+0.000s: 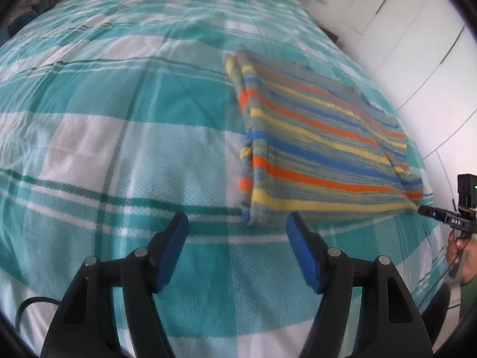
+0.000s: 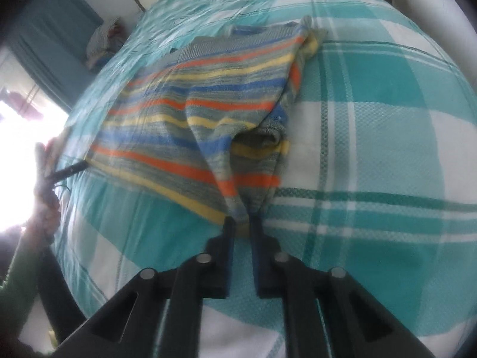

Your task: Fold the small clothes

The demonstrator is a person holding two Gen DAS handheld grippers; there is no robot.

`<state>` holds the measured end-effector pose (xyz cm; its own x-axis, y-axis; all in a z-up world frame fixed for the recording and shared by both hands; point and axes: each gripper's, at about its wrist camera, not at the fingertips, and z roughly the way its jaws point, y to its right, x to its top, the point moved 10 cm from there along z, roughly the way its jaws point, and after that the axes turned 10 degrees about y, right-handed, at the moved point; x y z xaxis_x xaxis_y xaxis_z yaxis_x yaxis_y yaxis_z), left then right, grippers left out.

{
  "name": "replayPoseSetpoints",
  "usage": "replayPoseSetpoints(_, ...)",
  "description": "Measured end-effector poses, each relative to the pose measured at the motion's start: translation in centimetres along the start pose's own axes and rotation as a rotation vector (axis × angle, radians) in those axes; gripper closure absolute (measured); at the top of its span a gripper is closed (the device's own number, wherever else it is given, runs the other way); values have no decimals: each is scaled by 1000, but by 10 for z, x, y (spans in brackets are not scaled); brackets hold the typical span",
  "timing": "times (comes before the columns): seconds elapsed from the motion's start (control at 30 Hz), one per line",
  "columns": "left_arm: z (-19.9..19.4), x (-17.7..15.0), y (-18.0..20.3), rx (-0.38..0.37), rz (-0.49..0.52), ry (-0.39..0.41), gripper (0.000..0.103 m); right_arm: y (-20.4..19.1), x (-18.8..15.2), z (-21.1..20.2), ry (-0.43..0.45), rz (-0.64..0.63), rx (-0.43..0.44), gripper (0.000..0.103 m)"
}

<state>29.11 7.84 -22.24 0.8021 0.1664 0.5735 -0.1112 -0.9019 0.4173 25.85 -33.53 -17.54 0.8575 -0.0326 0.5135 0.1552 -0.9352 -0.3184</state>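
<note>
A small striped garment (image 1: 322,137), grey with orange, yellow and blue bands, lies folded flat on the bed. My left gripper (image 1: 237,219) is open just above the bedcover, and the garment's near left corner sits between its blue pads (image 1: 176,250) without touching them. In the right wrist view my right gripper (image 2: 242,223) is shut on the near corner of the garment (image 2: 190,113), lifting a ridge of cloth. The right gripper (image 1: 421,208) also shows at the garment's right corner. The left gripper (image 2: 80,165) shows at the far left edge.
The bed carries a teal and white checked cover (image 1: 119,137). White wardrobe doors (image 1: 417,38) stand beyond the bed's right side. A pillow (image 2: 104,41) lies at the bed's head, with a teal curtain (image 2: 53,38) and a bright window (image 2: 26,137) behind. A hand (image 1: 465,253) holds the right gripper.
</note>
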Motion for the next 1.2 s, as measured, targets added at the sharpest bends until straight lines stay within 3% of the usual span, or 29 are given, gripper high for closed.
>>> replayPoseSetpoints(0.07,-14,-4,-6,-7,-37,44,23,5,35,-20,106,22,13,74)
replayPoseSetpoints(0.13,-22,-10,-12,-16,-74,86,21,15,79,-27,194,42,-1,72)
replayPoseSetpoints(0.23,-22,-19,-29,-18,-139,122,20,28,135,-10,248,32,-78,72)
replayPoseSetpoints(0.33,-18,-23,-38,-26,-172,150,21,39,169,26,230,-15,-185,72)
replayPoseSetpoints(0.47,-14,-23,-28,9,-84,141,15,52,178,68,171,4,-241,73)
replayPoseSetpoints(0.57,-8,-27,-21,55,-5,133,12,58,176,83,132,-51,-310,99)
replayPoseSetpoints(0.73,-3,-28,-17,94,53,131,10,47,209,58,313,-110,-310,99)
replayPoseSetpoints(0.83,-2,-28,-17,98,56,129,10,63,192,86,192,-81,-323,97)
replayPoseSetpoints(0.9,-2,-28,-18,100,60,131,9,68,180,88,180,-98,-357,87)
replayPoseSetpoints(1.0,-1,-28,-18,104,62,130,8,59,175,56,271,-78,-326,80)
replayPoseSetpoints(1.07,-1,-28,-18,109,65,129,8,35,163,32,298,-82,-235,79)
replayPoseSetpoints(1.2,0,-29,-18,127,76,127,7,-35,101,17,186,-148,57,78)
